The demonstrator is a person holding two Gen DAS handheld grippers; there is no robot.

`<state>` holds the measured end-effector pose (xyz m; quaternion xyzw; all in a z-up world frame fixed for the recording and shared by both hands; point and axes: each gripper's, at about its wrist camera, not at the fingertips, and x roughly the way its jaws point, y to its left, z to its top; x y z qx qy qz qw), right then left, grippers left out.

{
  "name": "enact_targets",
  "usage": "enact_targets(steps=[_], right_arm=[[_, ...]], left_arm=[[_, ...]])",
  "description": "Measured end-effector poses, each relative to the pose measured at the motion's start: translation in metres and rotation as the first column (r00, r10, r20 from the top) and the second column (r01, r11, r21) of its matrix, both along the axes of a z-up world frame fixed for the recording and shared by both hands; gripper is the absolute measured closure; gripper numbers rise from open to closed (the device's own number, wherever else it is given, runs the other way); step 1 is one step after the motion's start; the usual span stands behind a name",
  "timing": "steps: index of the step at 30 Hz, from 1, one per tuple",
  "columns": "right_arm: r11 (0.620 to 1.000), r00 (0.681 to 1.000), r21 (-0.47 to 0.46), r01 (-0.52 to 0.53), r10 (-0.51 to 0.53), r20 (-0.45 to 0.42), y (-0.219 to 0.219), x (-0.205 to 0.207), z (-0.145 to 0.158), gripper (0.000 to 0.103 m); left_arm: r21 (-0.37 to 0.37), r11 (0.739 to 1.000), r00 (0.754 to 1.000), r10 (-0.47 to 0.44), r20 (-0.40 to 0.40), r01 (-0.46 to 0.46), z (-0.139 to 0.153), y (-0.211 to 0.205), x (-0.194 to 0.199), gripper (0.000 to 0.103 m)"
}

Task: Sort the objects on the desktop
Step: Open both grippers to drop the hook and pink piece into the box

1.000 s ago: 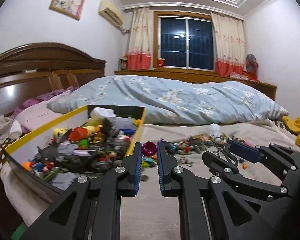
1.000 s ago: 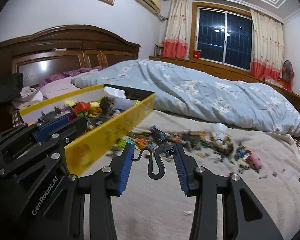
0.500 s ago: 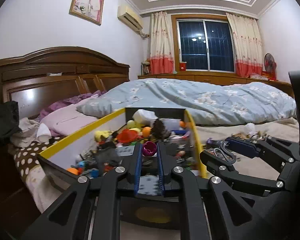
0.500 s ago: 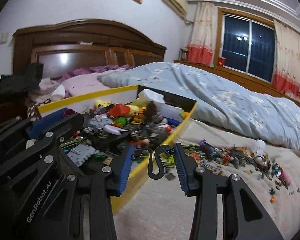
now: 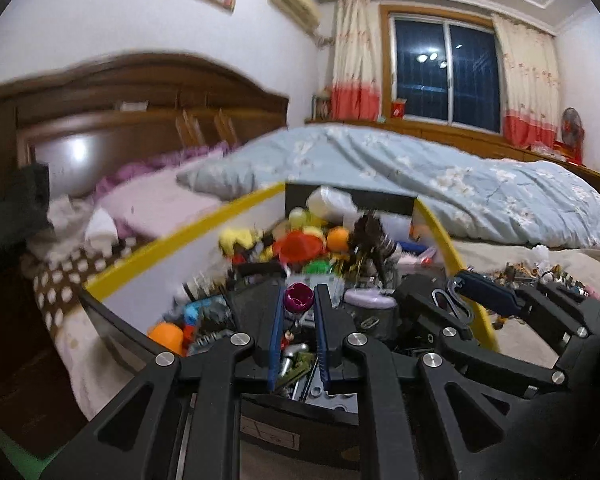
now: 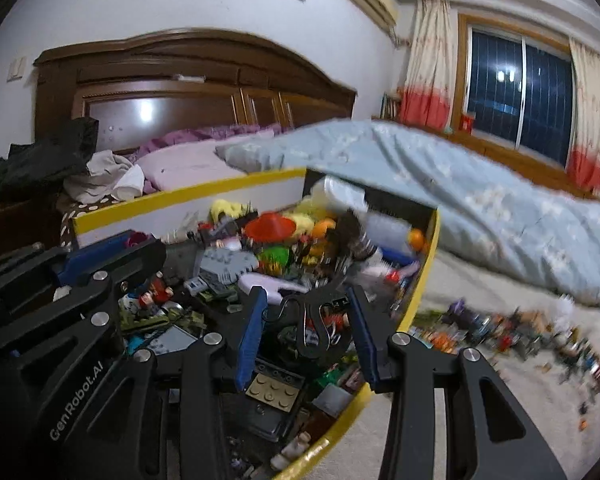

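Note:
My left gripper [image 5: 299, 303] is shut on a small magenta cup-shaped piece [image 5: 299, 298] and holds it above the yellow-rimmed toy box [image 5: 180, 236]. My right gripper [image 6: 306, 322] is shut on a black S-shaped hook [image 6: 314, 330] and holds it over the same box [image 6: 416, 296], near its right wall. The box is full of mixed small toys and bricks. In the left wrist view the right gripper [image 5: 460, 300] shows at the right with the hook. In the right wrist view the left gripper [image 6: 112, 252] shows at the left.
The box stands on a bed with a beige sheet [image 6: 480, 400]. A scatter of small toys [image 6: 520, 332] lies on the sheet to the right of the box. A blue floral quilt [image 5: 440, 172] lies behind. A wooden headboard [image 6: 180, 92] and pillows are at the far left.
Both grippers have moved left from over the sheet to over the toy box, each still holding its piece.

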<state>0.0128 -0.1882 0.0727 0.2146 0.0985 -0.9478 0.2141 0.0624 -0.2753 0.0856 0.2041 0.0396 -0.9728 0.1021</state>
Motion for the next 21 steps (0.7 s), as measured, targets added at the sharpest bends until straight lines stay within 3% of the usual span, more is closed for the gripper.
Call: enact_targets(steps=[3,7,9,14,21], right_arm=[[1.0,0.999,-0.008,-0.004,0.004,0.05,-0.001,-0.012,-0.011,0.061],[1.0,0.999,-0.023,-0.003,0.004,0.052,0.0,-0.015,-0.016,0.06],[1.0,0.998,-0.021,0.017,-0.016,0.054,0.001,-0.015,-0.016,0.051],[0.999,0.998,-0.01,0.05,-0.049,0.038,0.003,-0.015,-0.014,0.047],[0.996,0.996,-0.004,0.084,-0.084,0.019,0.01,-0.012,-0.004,0.044]], left_arm=[[0.016,0.999,0.999,0.03,0.045,-0.03,-0.006,-0.004,-0.012,0.087],[0.076,0.996,0.995,0.038,0.09,-0.045,-0.015,-0.01,-0.022,0.086],[0.041,0.997,0.993,0.064,0.101,-0.069,-0.017,-0.006,-0.023,0.085],[-0.028,0.991,0.98,0.133,0.148,-0.13,-0.016,-0.001,-0.026,0.074],[0.043,0.989,0.976,0.135,0.173,-0.145,-0.008,-0.003,-0.025,0.074]])
